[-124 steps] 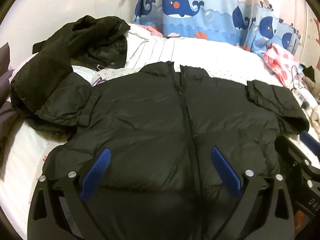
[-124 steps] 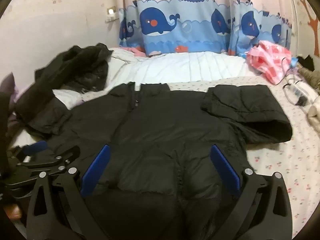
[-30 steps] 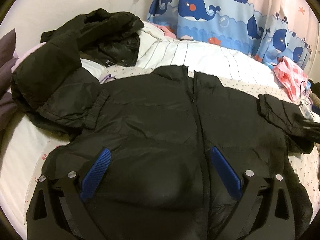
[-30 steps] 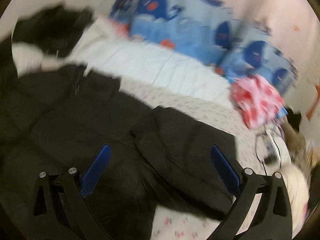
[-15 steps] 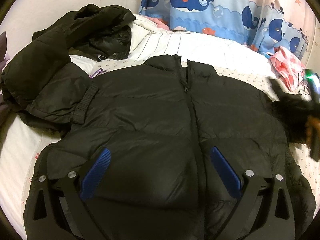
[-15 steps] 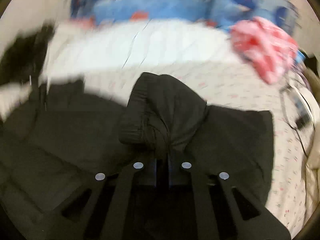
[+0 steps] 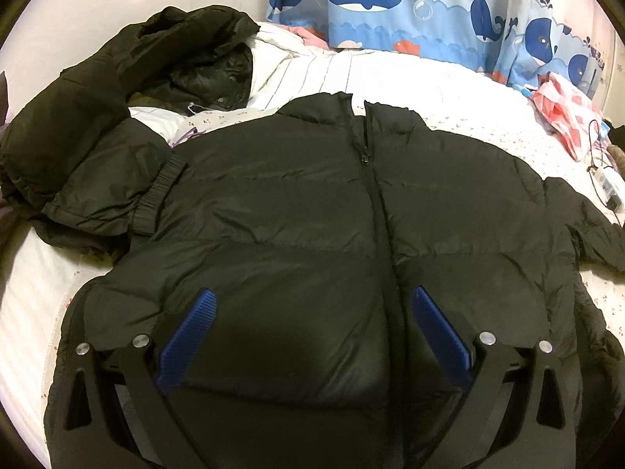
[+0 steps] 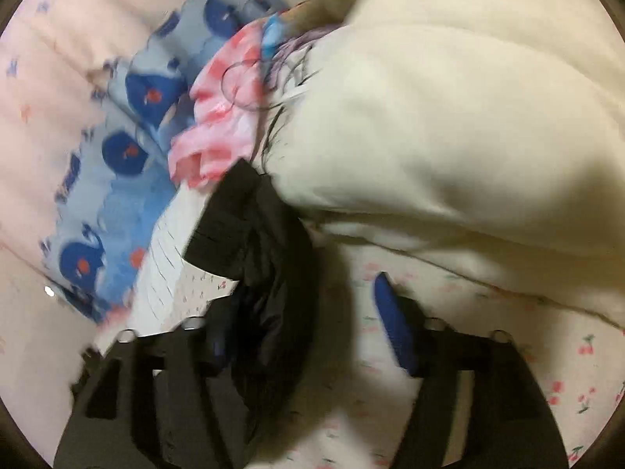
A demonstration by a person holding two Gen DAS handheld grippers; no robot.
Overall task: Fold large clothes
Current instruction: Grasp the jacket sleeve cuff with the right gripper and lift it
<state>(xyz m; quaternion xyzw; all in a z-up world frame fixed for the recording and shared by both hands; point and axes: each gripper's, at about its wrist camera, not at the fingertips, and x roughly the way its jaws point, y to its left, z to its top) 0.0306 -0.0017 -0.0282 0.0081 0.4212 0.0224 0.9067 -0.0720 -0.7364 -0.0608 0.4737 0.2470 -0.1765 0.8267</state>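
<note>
A black puffer jacket lies front up on the bed, zipped, collar toward the curtain. Its right sleeve lies stretched out toward the bed's right side. My left gripper hovers open over the jacket's lower front, holding nothing. In the blurred right wrist view, my right gripper is open, and the black sleeve end lies between its jaws, close to the left finger. Whether the sleeve touches a pad I cannot tell.
A second black coat is heaped at the bed's back left. A whale-print curtain hangs behind. A pink checked cloth and a cable lie at the right. A cream quilt bulks beside my right gripper.
My right gripper, shut on the sleeve half a second ago, has swung right and opened. The sleeve, earlier folded over the jacket, now lies stretched outward. My left gripper barely moved.
</note>
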